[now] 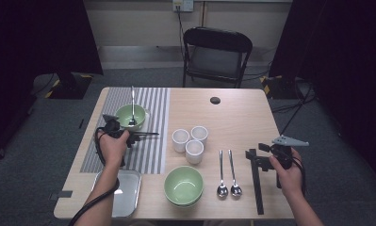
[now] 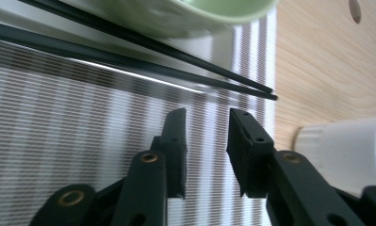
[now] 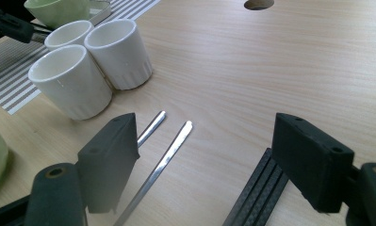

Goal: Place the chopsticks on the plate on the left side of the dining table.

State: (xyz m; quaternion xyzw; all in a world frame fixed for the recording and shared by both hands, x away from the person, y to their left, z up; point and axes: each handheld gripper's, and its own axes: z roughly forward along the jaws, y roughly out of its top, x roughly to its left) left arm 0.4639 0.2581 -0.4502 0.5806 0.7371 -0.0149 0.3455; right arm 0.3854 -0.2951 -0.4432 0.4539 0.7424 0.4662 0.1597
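Note:
A pair of black chopsticks (image 1: 148, 134) (image 2: 176, 75) lies on the striped placemat (image 1: 150, 155), just below a green bowl (image 1: 126, 115) (image 2: 190, 14) that holds a spoon (image 1: 132, 106). My left gripper (image 1: 137, 137) (image 2: 207, 113) hovers over the mat right behind the chopsticks' tips, its jaws narrowly apart with nothing between them. At the right, my right gripper (image 1: 251, 157) (image 3: 204, 122) stands wide open above two spoon handles (image 3: 164, 155) and a second pair of black chopsticks (image 1: 257, 186) (image 3: 256, 193), gripping nothing.
Three white cups (image 1: 190, 139) (image 3: 101, 52) cluster mid-table; one cup (image 2: 341, 150) is close to the left jaws' right side. A second green bowl (image 1: 183, 185), two spoons (image 1: 227, 174) and a metal tray (image 1: 129, 197) line the front edge. A folding chair (image 1: 216, 52) stands behind the table.

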